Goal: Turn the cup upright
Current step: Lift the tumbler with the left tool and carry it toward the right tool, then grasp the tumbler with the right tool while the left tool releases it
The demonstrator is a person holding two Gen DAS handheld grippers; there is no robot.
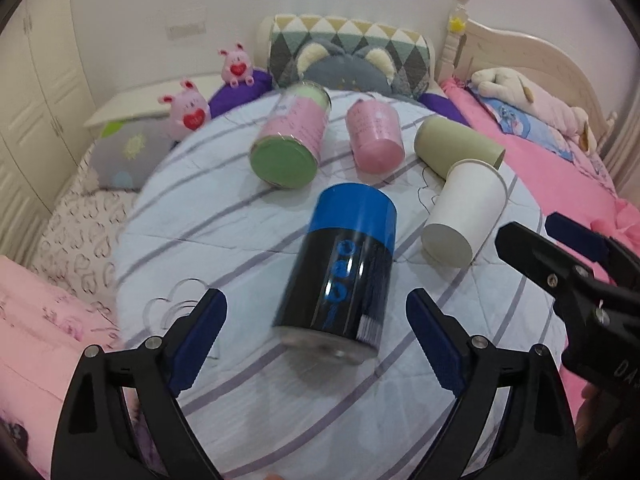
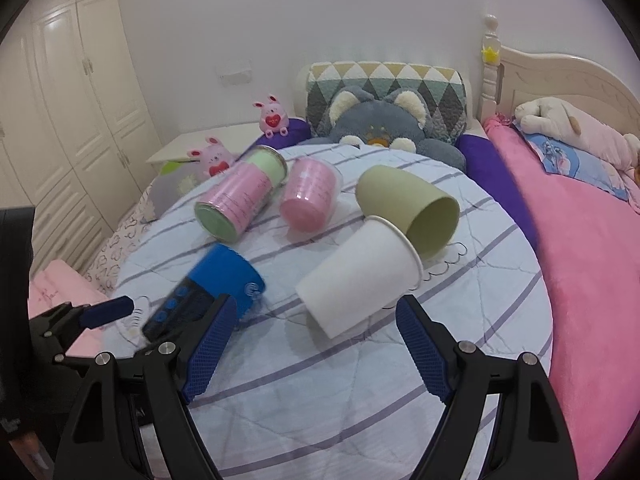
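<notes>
**All five cups still on their sides; both tools open and empty**

The left tool has its jaws spread wide with nothing between the blue pads. The blue-and-black cup lies just ahead of it on the bed's striped quilt, base toward the camera, apparently not yet touched. The right tool is likewise spread and empty, lined up on the white paper cup, whose base points toward it and whose rim rests against the olive cup.

Farther back lie the pink cup and the pink-and-green tin, also tipped over. Judging from this, no cup stands upright, so the task looks barely begun: grasping and turning remain for every one.

Writing: the black cup carries blue round marks and a small pale printed patch near its base, too blurred to read. The pink labels show fine print, illegible. On the right tool's body in the left view, the letters "DA" are cut off by the frame.
</notes>
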